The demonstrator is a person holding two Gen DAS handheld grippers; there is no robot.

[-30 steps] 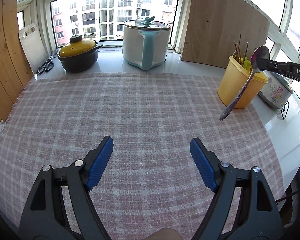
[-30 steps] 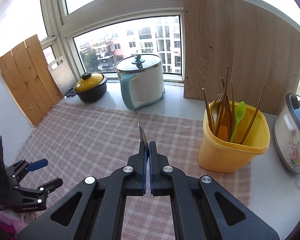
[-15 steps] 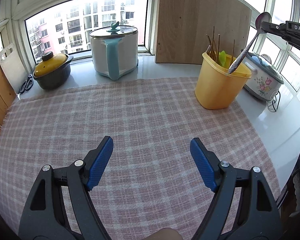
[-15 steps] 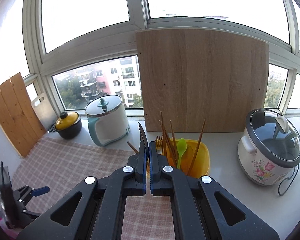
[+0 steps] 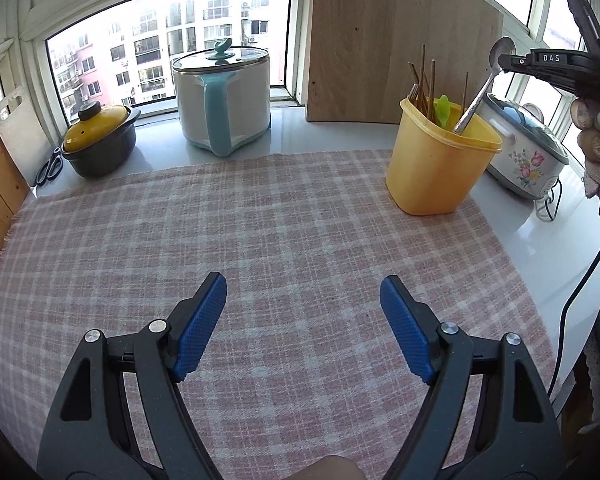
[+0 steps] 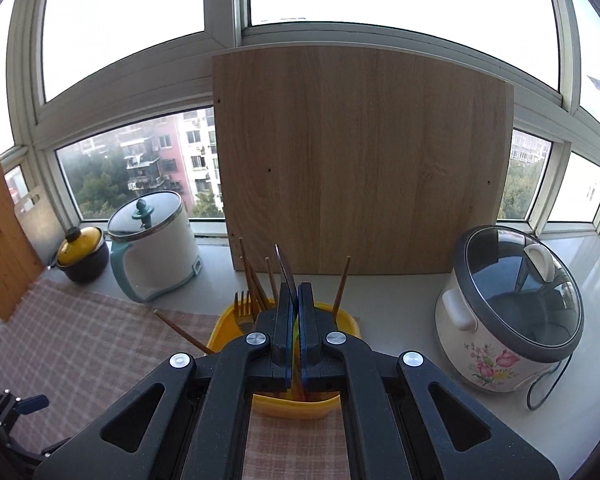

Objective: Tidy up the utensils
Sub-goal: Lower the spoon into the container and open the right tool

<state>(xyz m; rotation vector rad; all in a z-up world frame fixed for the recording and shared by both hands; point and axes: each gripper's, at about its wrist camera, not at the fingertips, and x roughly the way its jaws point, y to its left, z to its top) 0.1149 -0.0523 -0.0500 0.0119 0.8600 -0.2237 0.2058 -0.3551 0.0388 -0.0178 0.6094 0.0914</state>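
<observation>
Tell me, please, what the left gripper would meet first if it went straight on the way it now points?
Most likely the checked cloth: the open left gripper points down at bare fabric, nothing between its jaws.

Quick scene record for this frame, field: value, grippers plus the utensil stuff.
left gripper: open, empty, above the checked cloth
right gripper: shut on spoon, over the yellow holder
spoon: held near its bowl, bowl up, handle end inside the holder
holder contents: chopsticks, fork, green utensil
holder position: on the cloth's far right corner, beside the rice cooker
cloth: no loose utensils on the part in view
</observation>
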